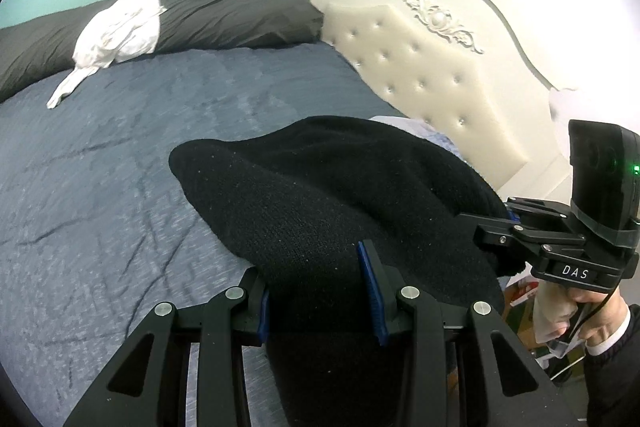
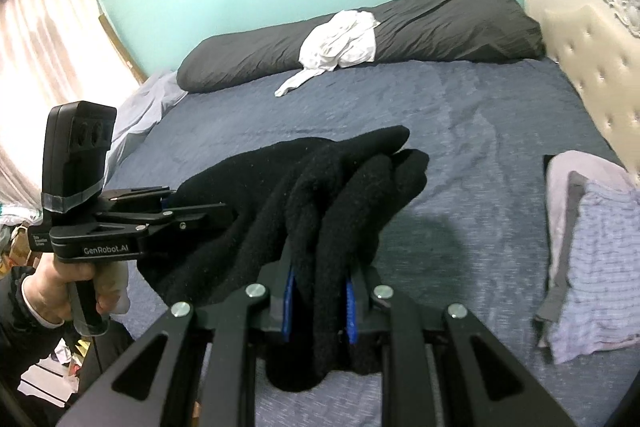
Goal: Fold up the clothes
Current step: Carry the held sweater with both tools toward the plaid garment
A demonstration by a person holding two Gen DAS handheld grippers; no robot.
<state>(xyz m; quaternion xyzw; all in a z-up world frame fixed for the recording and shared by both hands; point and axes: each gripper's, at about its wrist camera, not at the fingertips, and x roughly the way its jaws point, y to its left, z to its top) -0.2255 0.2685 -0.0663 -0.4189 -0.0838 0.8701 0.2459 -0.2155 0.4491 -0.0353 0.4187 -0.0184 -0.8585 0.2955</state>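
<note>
A black knit garment point(image 1: 320, 195) hangs bunched between both grippers above the blue bedspread point(image 1: 120, 167). At the bottom of the left wrist view, my left gripper point(image 1: 318, 303) is shut on a thick fold of it, which fills the space between the blue pads. The right gripper point(image 1: 500, 231) grips the garment's far end at the right, held by a hand point(image 1: 592, 311). In the right wrist view, the right gripper point(image 2: 320, 303) is shut on several bunched folds of the black garment point(image 2: 320, 187). The left gripper point(image 2: 180, 211) clamps its left end.
A white crumpled garment point(image 2: 340, 41) lies on a long dark pillow point(image 2: 440, 23) at the bed's far side. A folded pale pile point(image 2: 592, 267) sits on the bedspread point(image 2: 460, 131) at right. A cream tufted headboard point(image 2: 592, 59) borders the right; a curtain point(image 2: 48, 39) hangs left.
</note>
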